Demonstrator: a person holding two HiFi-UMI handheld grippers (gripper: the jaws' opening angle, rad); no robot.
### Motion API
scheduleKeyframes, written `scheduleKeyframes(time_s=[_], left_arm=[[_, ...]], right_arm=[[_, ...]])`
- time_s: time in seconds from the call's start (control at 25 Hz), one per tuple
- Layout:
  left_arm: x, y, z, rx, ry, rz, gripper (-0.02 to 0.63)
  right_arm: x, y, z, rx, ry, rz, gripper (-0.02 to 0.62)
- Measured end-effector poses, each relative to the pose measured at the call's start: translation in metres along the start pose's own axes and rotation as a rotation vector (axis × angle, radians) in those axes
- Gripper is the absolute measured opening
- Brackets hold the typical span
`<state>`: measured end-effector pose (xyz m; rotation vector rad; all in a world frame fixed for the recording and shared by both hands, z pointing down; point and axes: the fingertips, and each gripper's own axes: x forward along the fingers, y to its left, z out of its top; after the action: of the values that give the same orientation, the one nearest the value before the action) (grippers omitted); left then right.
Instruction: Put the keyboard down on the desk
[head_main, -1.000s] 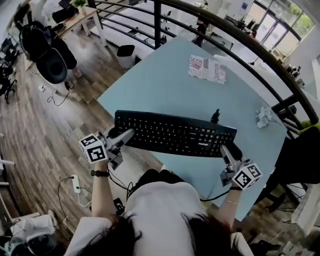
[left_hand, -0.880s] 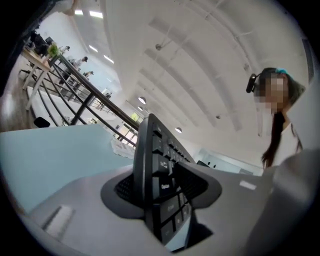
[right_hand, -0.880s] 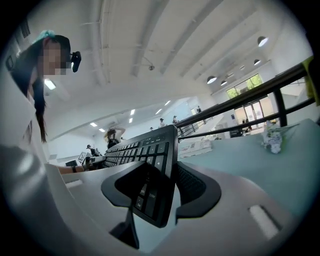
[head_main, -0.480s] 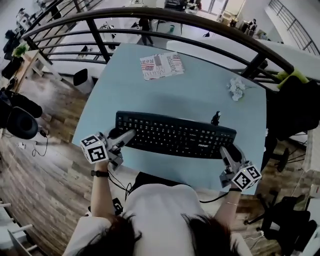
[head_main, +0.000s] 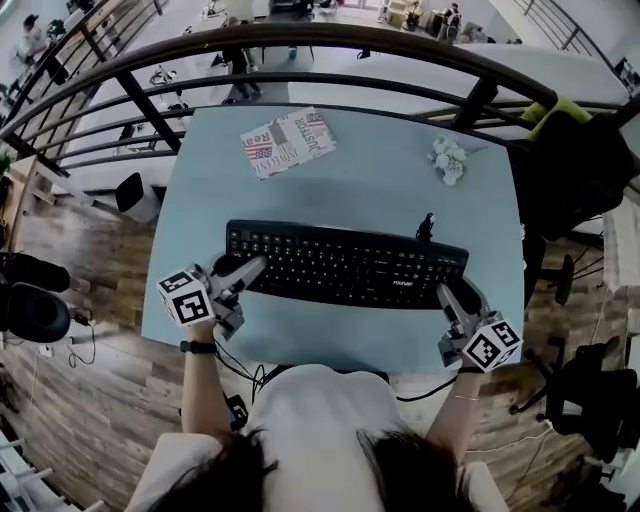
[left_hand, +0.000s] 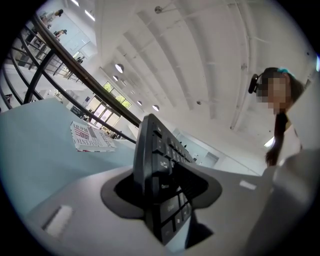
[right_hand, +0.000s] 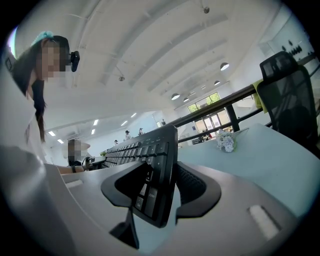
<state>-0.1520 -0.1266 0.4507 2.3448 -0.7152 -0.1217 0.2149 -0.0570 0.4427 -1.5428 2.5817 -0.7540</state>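
Note:
A black keyboard (head_main: 345, 265) is held level over the near part of the light blue desk (head_main: 360, 180). My left gripper (head_main: 243, 270) is shut on its left end, and the keyboard (left_hand: 155, 165) stands edge-on between the jaws in the left gripper view. My right gripper (head_main: 452, 296) is shut on its right end, where the keyboard (right_hand: 157, 175) fills the jaw gap in the right gripper view. Whether the keyboard touches the desk I cannot tell.
A folded newspaper (head_main: 287, 142) lies at the desk's far left and a small white crumpled thing (head_main: 447, 158) at the far right. A small black object (head_main: 426, 227) stands just behind the keyboard. A dark railing (head_main: 330, 45) curves behind the desk; a black chair (head_main: 580, 170) stands right.
The view has swung so the desk now sits squarely ahead; the keyboard stays gripped at both ends in the same pose relative to me.

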Motion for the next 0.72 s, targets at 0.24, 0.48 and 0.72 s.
scheduleKeyframes(time_s=[0.24, 0.48, 0.72], left_arm=[[0.005, 0.004, -0.001, -0.007, 0.003, -0.005, 0.225], [0.011, 0.011, -0.008, -0.025, 0.025, 0.010, 0.227], [0.026, 0.034, -0.021, -0.060, 0.054, 0.055, 0.238]], right_arm=[[0.002, -0.002, 0.001, -0.004, 0.013, -0.015, 0.166], [0.004, -0.015, -0.008, 0.000, 0.034, -0.015, 0.167], [0.018, -0.036, -0.024, 0.025, 0.066, -0.034, 0.169]])
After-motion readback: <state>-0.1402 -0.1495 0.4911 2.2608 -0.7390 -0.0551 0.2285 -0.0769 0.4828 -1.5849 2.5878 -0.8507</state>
